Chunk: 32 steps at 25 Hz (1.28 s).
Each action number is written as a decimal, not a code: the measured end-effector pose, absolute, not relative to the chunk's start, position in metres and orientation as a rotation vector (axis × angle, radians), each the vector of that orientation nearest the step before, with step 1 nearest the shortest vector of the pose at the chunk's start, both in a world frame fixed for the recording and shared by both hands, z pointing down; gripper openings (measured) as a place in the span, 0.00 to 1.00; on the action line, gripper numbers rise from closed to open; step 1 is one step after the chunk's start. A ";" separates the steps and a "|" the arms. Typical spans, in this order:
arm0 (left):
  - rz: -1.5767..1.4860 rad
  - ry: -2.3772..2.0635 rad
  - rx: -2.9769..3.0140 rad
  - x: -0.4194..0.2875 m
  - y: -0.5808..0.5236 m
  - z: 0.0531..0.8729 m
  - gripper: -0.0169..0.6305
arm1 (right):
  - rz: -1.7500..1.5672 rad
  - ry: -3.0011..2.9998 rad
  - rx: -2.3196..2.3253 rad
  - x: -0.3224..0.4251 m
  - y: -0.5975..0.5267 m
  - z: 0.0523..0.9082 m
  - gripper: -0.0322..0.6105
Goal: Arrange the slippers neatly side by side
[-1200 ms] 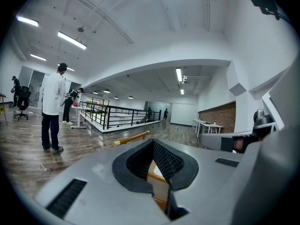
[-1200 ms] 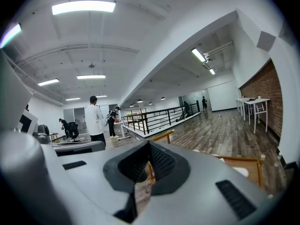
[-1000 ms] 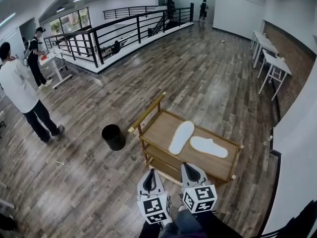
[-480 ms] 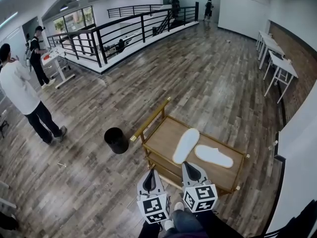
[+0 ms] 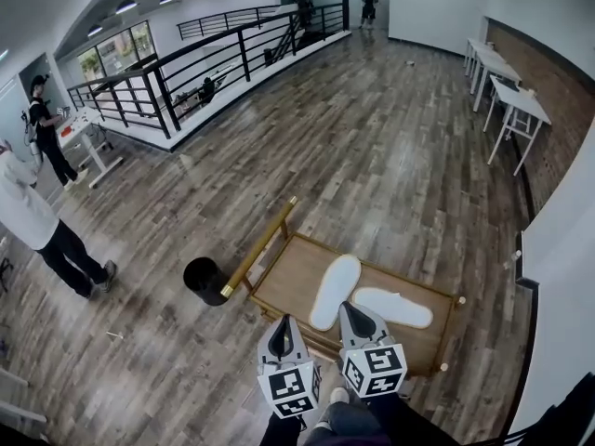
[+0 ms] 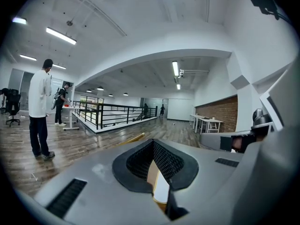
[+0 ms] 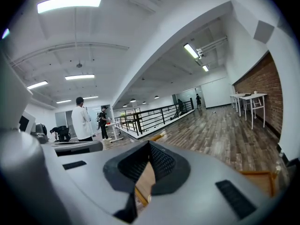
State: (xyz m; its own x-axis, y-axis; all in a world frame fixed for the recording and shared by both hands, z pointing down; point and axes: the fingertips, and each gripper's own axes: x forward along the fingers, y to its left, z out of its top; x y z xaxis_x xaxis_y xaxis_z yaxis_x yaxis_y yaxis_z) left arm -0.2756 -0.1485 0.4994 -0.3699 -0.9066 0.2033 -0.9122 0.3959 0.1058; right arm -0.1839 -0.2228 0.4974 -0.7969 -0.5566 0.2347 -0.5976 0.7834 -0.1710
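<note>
- Jaws on the left gripper (image 6: 157, 177) and the right gripper (image 7: 143, 175) are pressed together with nothing between them.
- Both tips hang just short of the near edge of the wooden cart (image 5: 284, 282), so we judge this to be the approach, with no slipper taken yet.
- Slippers lie on the cart top. The left slipper (image 5: 335, 291) runs from the near edge toward the middle, and the right slipper (image 5: 393, 307) lies crosswise toward the right edge. Their near ends are close and their far ends splayed.
- Next we would need to open one gripper, take a slipper by its edge (the crosswise one seems likelier) and swing it parallel to its mate.
- Head view alone shows the splay, and the black bin (image 5: 204, 280) by the cart's left corner. The left gripper view gives only a sliver of white slipper, plus a standing person (image 6: 40, 111).
</note>
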 end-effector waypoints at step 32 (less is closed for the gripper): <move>0.117 -1.884 2.212 -0.242 -0.338 0.503 0.03 | 0.421 -2.432 1.686 -0.115 -0.348 0.508 0.05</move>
